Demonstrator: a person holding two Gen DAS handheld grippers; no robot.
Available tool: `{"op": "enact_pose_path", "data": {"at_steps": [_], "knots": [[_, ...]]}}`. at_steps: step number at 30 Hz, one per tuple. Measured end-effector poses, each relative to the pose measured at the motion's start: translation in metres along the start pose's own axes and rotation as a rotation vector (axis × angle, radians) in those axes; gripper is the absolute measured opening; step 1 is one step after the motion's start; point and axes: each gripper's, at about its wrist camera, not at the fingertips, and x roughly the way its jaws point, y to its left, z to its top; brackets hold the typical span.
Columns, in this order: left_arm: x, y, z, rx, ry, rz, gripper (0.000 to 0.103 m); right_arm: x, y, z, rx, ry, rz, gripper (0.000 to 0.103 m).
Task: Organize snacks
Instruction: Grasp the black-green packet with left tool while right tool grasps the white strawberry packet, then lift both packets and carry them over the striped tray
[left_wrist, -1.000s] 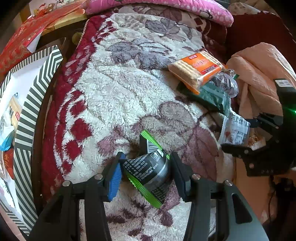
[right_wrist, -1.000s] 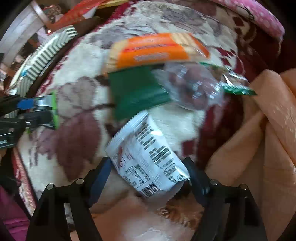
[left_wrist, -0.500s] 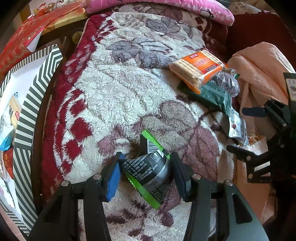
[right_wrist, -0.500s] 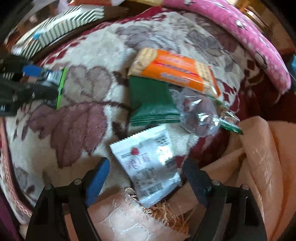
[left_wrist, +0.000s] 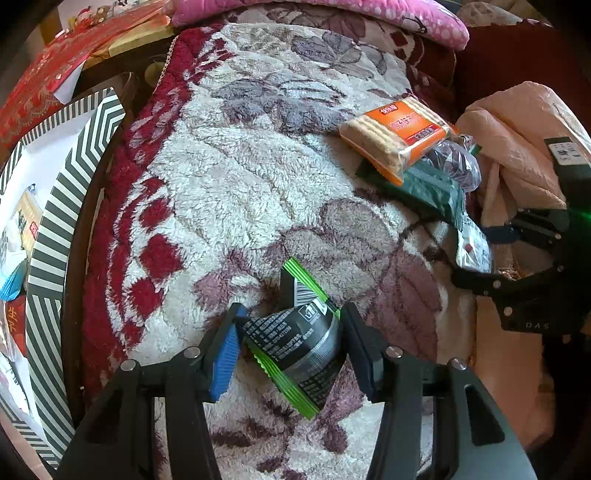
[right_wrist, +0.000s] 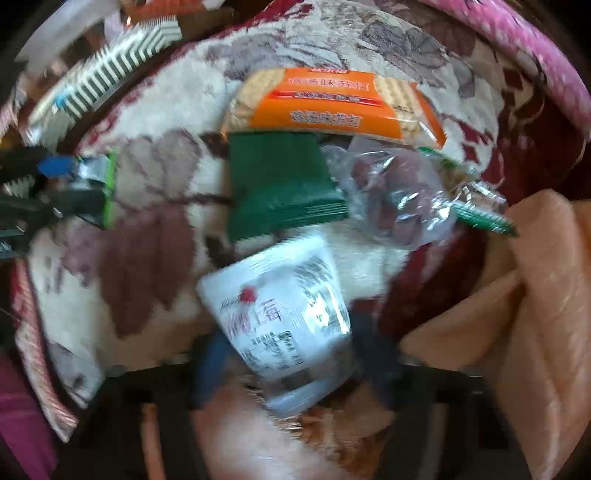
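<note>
Left gripper (left_wrist: 291, 343) clamped on black-green packet (left_wrist: 295, 343), low over fleece blanket (left_wrist: 229, 177). Right gripper (right_wrist: 295, 365) straddles white sachet (right_wrist: 280, 314), just below green pouch (right_wrist: 277, 184); closure blurred, can't tell. Advise: seat pads mid-sachet, squeeze gently, avoid blanket fringe.

left gripper (left_wrist: 291, 347): fingers clamped | right gripper (right_wrist: 295, 365): blurred, fingers closing

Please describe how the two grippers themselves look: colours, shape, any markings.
The left gripper is black plastic with two angular fingers, silver screws and a ribbed blue pad on one finger. The right gripper is also black, with a blue pad, pale letters on its body, a white label and a green light.
</note>
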Motion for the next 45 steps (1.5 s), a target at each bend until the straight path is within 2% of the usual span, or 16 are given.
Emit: {"op": "enact_pose_path", "data": {"at_steps": [2, 4, 9, 14, 19, 31, 45], "knots": [[0.0, 0.0, 0.0, 0.005, -0.003, 0.003, 0.051, -0.003, 0.002, 0.0, 0.016, -0.02, -0.003, 0.057], [0.0, 0.001, -0.002, 0.007, -0.006, 0.003, 0.049, -0.008, 0.006, -0.001, 0.073, -0.046, 0.04, 0.057], [-0.009, 0.01, -0.006, 0.001, -0.026, 0.01, 0.047, -0.025, 0.027, 0.0, 0.149, -0.103, 0.01, 0.057], [-0.02, 0.02, -0.007, -0.021, -0.047, 0.015, 0.047, -0.055, 0.053, 0.007, 0.163, -0.223, 0.025, 0.057], [-0.034, 0.027, -0.006, -0.028, -0.077, 0.033, 0.047, -0.066, 0.075, 0.02, 0.16, -0.294, 0.018, 0.057], [-0.068, 0.055, -0.005, -0.052, -0.156, 0.107, 0.047, -0.064, 0.101, 0.055, 0.172, -0.329, 0.025, 0.057], [-0.091, 0.108, -0.006, -0.136, -0.203, 0.161, 0.047, -0.062, 0.134, 0.097, 0.098, -0.327, 0.033, 0.057]]}}
